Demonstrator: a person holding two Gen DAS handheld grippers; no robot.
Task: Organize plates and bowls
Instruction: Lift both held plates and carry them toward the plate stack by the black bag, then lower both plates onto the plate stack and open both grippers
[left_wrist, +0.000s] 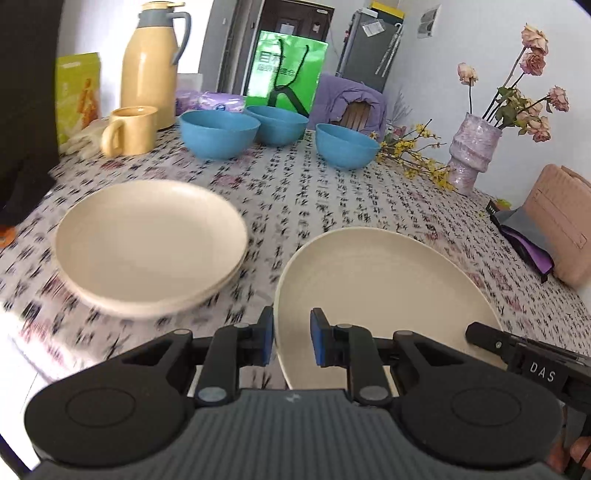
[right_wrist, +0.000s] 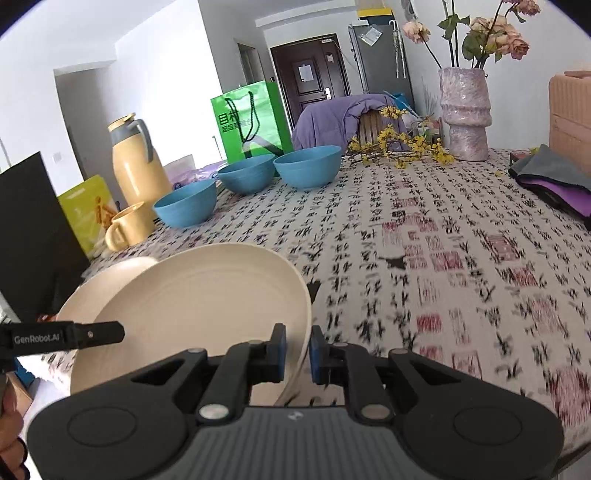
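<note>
In the left wrist view, the left claw (left_wrist: 291, 338) grips a cream plate (left_wrist: 384, 299) by its near left rim, which passes between the two blue pads. The plate tilts up and spreads forward and to the right of the claw, above the patterned counter (left_wrist: 332, 195). The tip of the right claw (left_wrist: 480, 338) reaches in from the right and meets the plate's near right edge. To the left, apart from the held plate, a stack of cream plates (left_wrist: 151, 243) rests on the counter. Farther back stand three blue bowls (left_wrist: 219, 133), two close together and one off to the right, with a yellow mug (left_wrist: 129, 129) and a yellow jug (left_wrist: 151, 62) on the left and a vase of flowers (left_wrist: 471, 147) on the right.

In the right wrist view, the right claw (right_wrist: 297, 356) is clamped on the same cream plate (right_wrist: 207, 306) at its near right rim; the thin edge runs between the pads. The plate tilts and extends to the left and ahead of the claw. The left claw's tip (right_wrist: 107, 332) touches the plate's left side. The plate stack (right_wrist: 110, 280) peeks out behind the held plate. The blue bowls (right_wrist: 308, 166) line up at the far left of the counter (right_wrist: 461, 240).
</note>
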